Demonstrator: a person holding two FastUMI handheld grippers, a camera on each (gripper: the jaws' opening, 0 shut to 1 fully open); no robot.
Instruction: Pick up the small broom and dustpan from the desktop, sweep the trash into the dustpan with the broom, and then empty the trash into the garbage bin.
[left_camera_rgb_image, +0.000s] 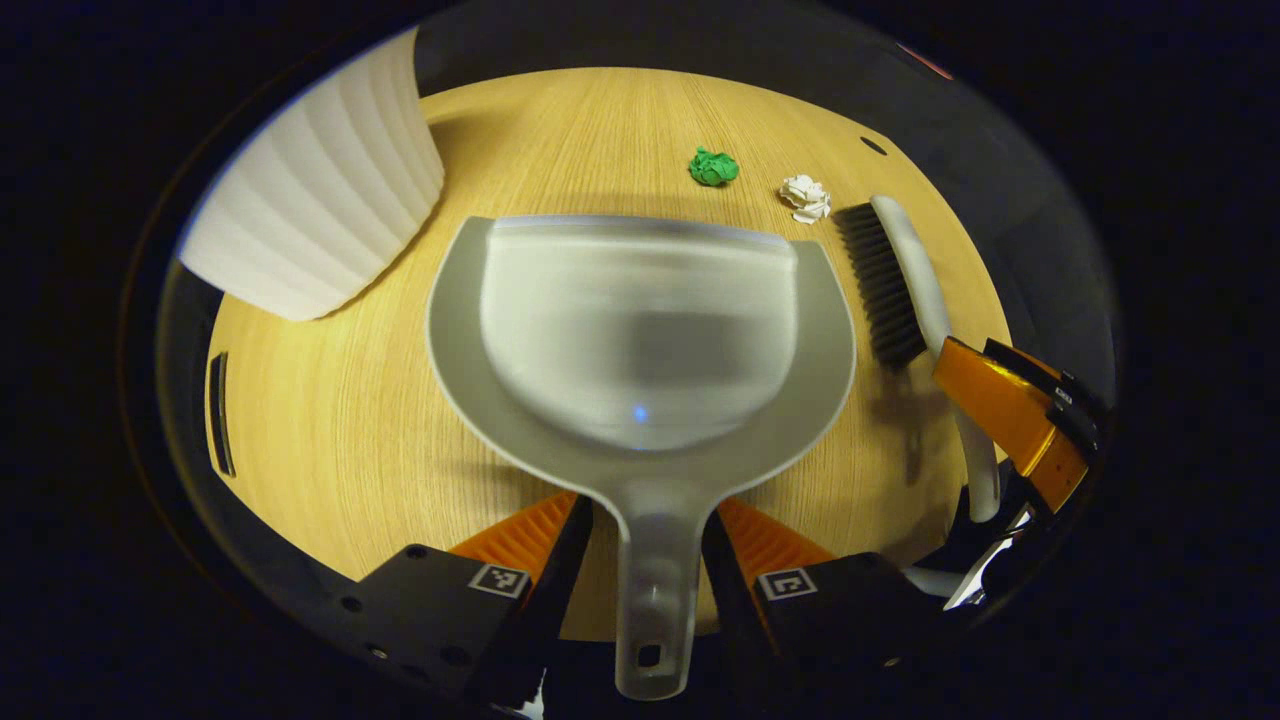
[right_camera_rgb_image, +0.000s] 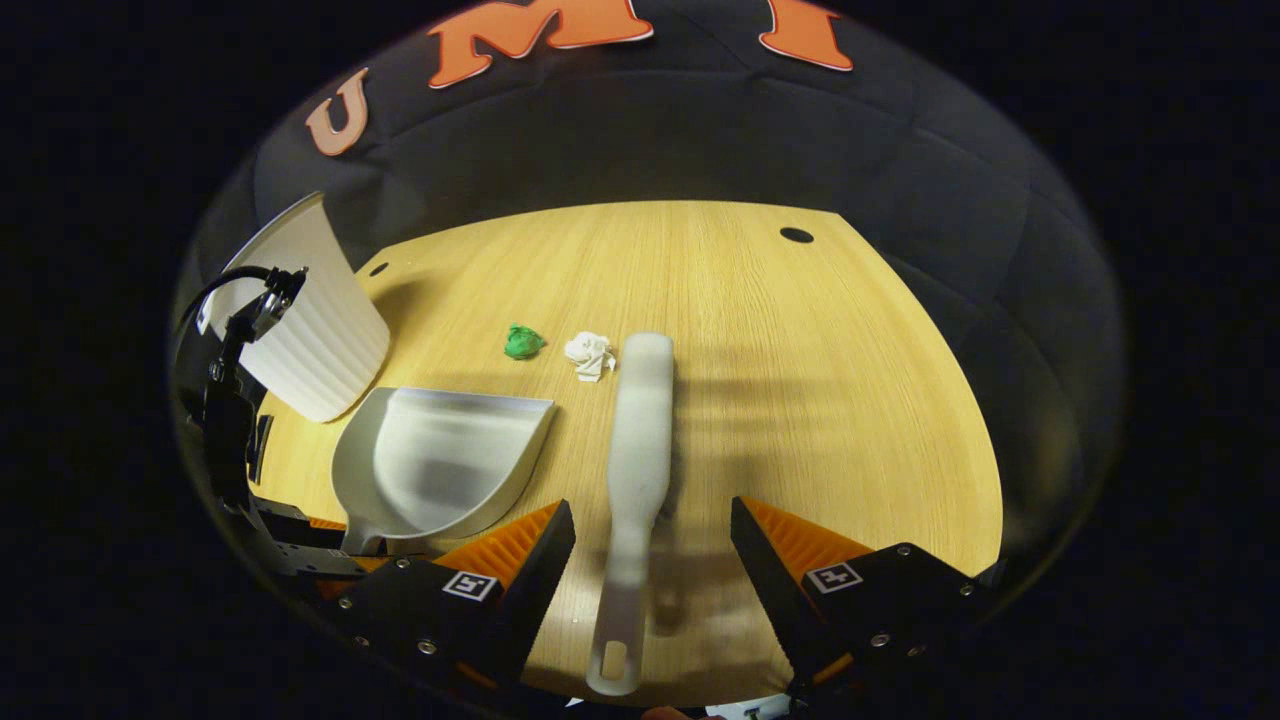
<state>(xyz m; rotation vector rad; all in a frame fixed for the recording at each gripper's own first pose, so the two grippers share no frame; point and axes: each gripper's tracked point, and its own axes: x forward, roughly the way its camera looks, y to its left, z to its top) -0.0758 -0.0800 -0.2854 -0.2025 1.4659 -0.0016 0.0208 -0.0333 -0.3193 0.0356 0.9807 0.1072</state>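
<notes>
Pale wood desk (right_camera_rgb_image: 800, 400) sits in front of you against the booth's dark cloth wall, and the job is barely begun. Your left gripper (left_camera_rgb_image: 648, 540) has its jaws set either side of the dustpan (left_camera_rgb_image: 640, 330) handle, close on both flanks, but you cannot tell from the left gripper view whether both fingers are truly pressing; the pan looks a touch blurred and may be just off the desk, which is only a guess. Your right gripper (right_camera_rgb_image: 652, 560) has its jaws spread wide, well apart from the broom (right_camera_rgb_image: 640, 440) handle that lies between them, so the broom is not yet gripped and rests flat on the desk, bristles turned toward the dustpan side. Both scraps of trash are unswept: the green wad (right_camera_rgb_image: 523, 342) and the white wad (right_camera_rgb_image: 590, 355) lie near each other just beyond the broom's head and past the dustpan's open lip. The white ribbed garbage bin (right_camera_rgb_image: 310, 330) stands at the far left of the desk, just beside the dustpan. What is left for you, by my reading: close on the broom, settle the pan with its lip toward the wads, sweep both in, then tip the pan over the bin.
</notes>
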